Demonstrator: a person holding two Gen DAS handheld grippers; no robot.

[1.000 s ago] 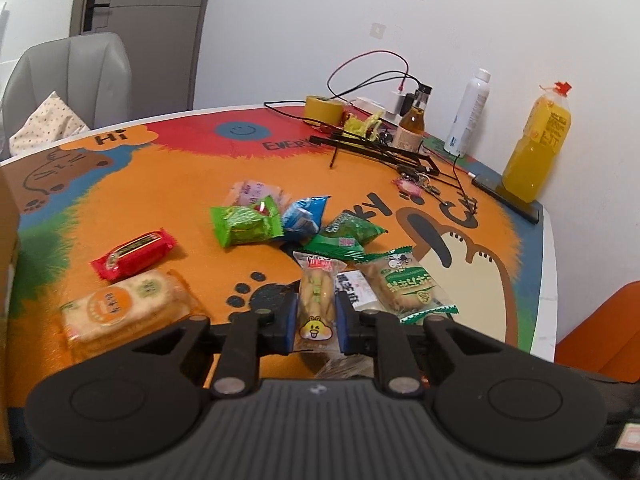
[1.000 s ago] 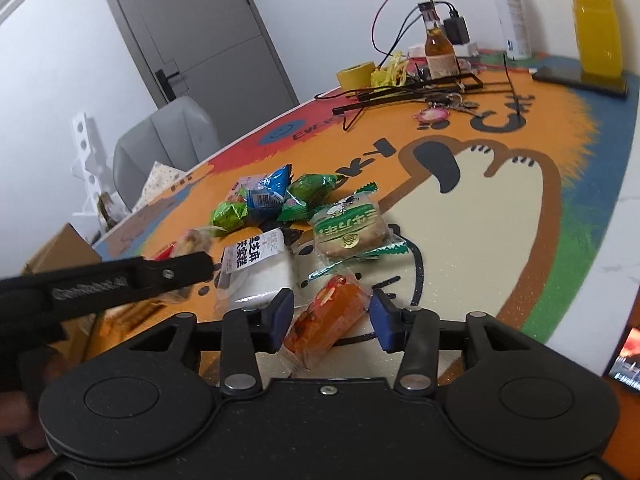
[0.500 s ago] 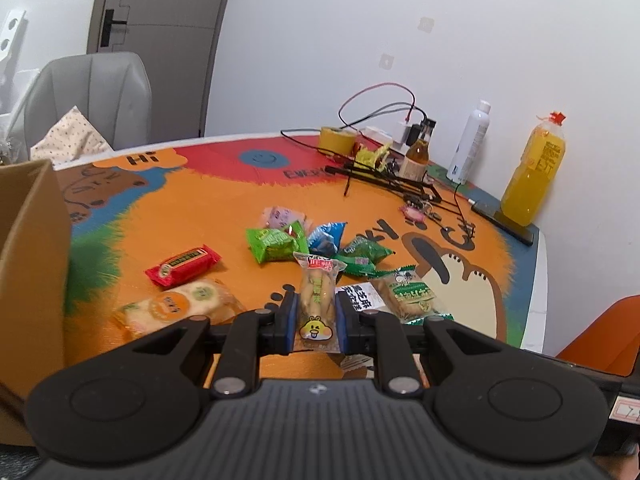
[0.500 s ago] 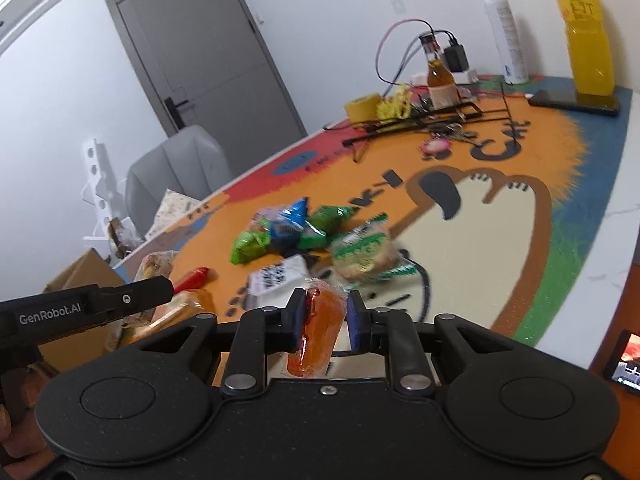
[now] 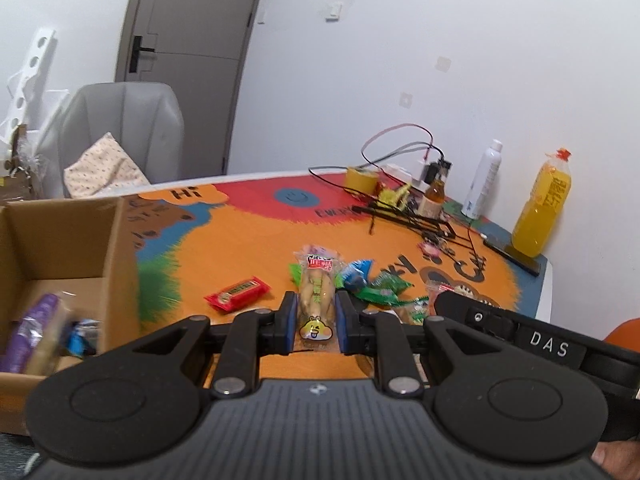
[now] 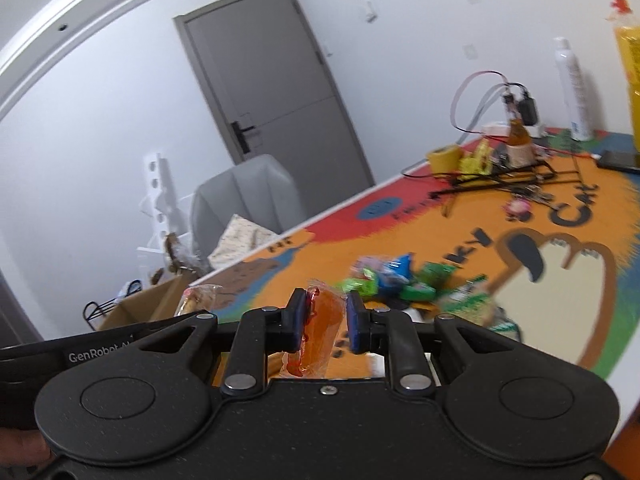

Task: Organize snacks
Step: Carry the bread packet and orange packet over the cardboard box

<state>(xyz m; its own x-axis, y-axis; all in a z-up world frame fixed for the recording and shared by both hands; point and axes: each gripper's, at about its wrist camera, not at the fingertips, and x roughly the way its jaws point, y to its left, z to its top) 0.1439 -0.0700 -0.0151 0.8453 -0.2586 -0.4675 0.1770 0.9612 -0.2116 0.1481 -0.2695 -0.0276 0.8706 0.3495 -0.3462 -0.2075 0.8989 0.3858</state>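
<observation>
Orange packet (image 6: 320, 322) now clamped in your right gripper (image 6: 322, 322), lifted off table (image 5: 256, 240) | left gripper (image 5: 316, 320) grips yellow snack (image 5: 316, 300) | cardboard box (image 5: 60, 240) at table's left edge next.

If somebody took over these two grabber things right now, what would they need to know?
Left gripper: fingers shut on a clear pack of yellowish biscuits.
Right gripper: fingers shut on an orange snack pack.
Cardboard box at the left already holds a few packets.
Left on the table: a red bar and a cluster of green and blue packets.
Next, probably: drop both held packs in the box, then collect the others.
</observation>
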